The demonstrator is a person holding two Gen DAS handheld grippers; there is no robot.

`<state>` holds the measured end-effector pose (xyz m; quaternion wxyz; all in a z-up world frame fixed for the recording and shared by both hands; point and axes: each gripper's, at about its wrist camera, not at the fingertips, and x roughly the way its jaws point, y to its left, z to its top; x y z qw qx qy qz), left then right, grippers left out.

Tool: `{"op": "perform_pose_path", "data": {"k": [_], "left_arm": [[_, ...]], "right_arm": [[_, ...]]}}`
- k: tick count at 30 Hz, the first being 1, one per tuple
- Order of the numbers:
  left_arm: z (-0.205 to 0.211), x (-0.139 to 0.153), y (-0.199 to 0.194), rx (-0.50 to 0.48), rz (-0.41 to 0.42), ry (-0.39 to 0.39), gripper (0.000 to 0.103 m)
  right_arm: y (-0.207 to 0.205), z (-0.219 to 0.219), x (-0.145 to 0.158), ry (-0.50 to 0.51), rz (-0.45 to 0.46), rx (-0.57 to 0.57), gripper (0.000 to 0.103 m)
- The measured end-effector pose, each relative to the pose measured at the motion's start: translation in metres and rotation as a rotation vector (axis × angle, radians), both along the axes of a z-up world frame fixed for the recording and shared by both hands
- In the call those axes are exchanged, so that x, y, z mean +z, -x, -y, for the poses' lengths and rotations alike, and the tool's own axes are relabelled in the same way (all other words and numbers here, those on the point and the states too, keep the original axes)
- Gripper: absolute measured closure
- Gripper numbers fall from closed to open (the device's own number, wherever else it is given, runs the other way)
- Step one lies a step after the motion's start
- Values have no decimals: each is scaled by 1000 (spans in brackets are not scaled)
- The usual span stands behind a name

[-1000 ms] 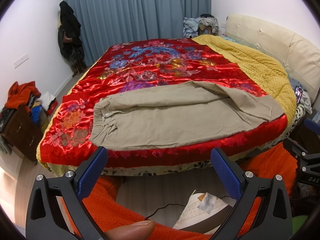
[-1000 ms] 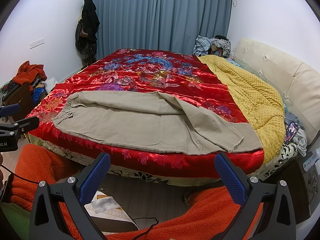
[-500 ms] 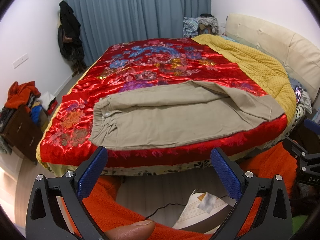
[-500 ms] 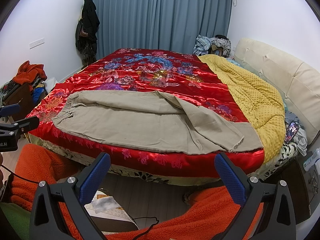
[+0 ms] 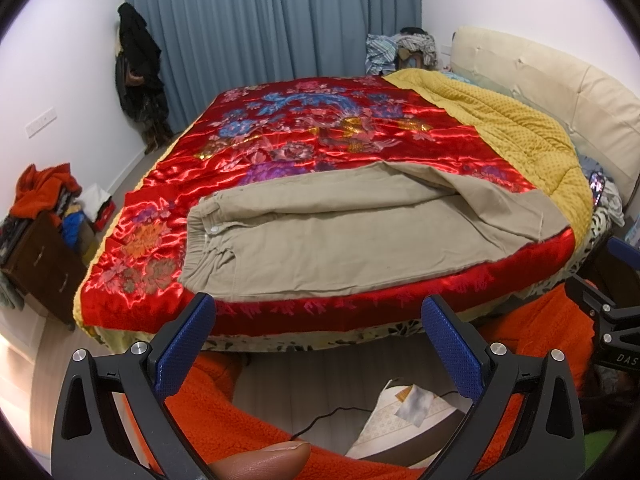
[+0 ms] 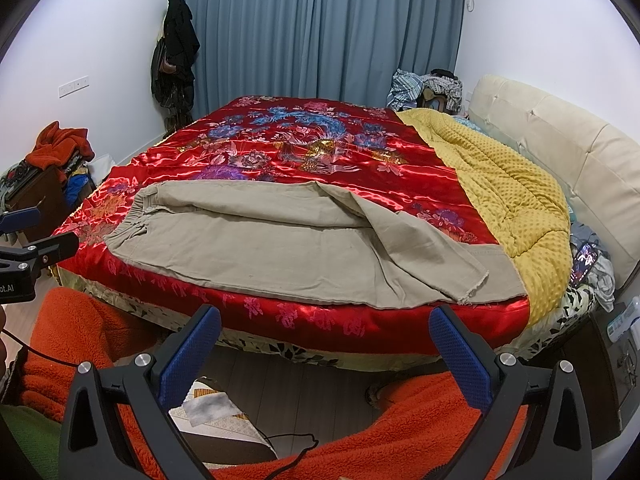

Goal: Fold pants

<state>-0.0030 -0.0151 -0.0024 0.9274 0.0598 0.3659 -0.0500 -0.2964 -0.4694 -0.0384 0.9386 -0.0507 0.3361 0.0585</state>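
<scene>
Satin, red and thick with embroidered flowers, covers nearly the whole bed (image 6: 304,160), and it is the biggest thing in the room from where I stand. A cream padded headboard (image 6: 568,160) runs along the right, and a mustard-yellow blanket (image 6: 500,184) lies heaped against it. Blue curtains (image 6: 320,28) close off the far wall.

Along the near edge of the bed lie the khaki pants (image 6: 280,252), laid lengthwise: elastic waistband to the left, leg hems to the right, where the lower hem meets the yellow blanket. One leg is folded over the other, its loose frayed hem falling slantwise short of the lower one. Only a narrow strip of red satin is left between the pants and the mattress edge; beyond them the quilt lies open and flat.

A dark cabinet (image 5: 36,248) on the left carries a pile of clothes, an orange garment on top. More clothes are heaped at the far corner by the headboard.

Between bed and person runs a band of bare wooden floor (image 6: 304,384), with orange fleece-clad legs at either side.

Both tools hang below the mattress edge, well apart from the cloth. The left hand-held gripper (image 5: 316,344) has its blue-padded fingers spread wide, nothing between them; the right hand-held gripper (image 6: 324,352) likewise gapes empty.
</scene>
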Motion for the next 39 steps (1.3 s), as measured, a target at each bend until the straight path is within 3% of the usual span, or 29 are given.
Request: {"op": "perform_pose_path", "data": {"k": [39], "left_arm": [[3,0,0,0,-1,-1,0]], "right_arm": [[-1,0,0,0,-2,1,0]]}}
